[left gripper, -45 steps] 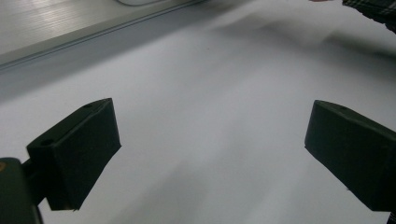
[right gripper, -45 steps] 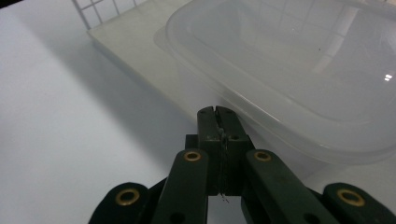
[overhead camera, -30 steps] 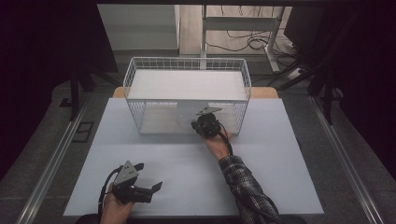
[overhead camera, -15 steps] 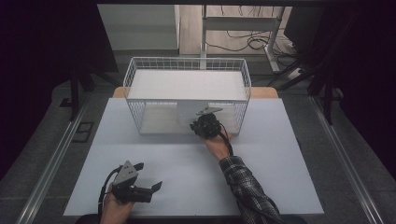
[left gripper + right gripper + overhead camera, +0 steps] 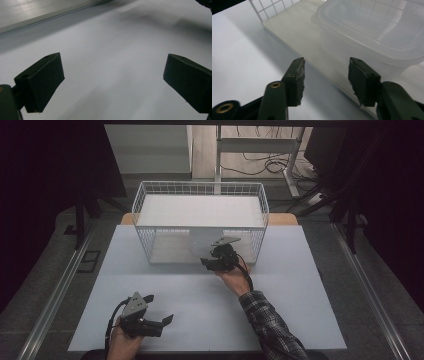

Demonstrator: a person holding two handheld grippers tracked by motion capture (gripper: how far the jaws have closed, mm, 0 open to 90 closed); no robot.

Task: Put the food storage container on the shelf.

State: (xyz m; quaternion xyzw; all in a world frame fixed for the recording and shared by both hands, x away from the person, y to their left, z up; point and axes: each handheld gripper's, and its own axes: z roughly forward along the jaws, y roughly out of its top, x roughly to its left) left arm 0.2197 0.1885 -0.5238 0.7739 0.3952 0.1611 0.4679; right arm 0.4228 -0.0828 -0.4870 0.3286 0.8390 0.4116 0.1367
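Note:
A white wire basket (image 5: 200, 187) stands at the back of the white table (image 5: 300, 320), its open side facing me. Inside it sits a translucent plastic container (image 5: 200, 242) with its lid on (image 5: 372, 27). My right gripper (image 5: 207, 264) is at the basket's front edge with its jaws open and empty (image 5: 325, 72), a short way from the container and aimed at its near wall. My left gripper (image 5: 161, 308) rests low near the table's front left, open wide, with bare table between its jaws (image 5: 112, 80).
The basket's wire wall (image 5: 265, 8) and its pale floor board (image 5: 294, 22) lie just ahead of the right gripper. Metal rails (image 5: 55, 290) run along the floor on both sides of the table. Table legs and cables (image 5: 260, 165) are beyond the basket.

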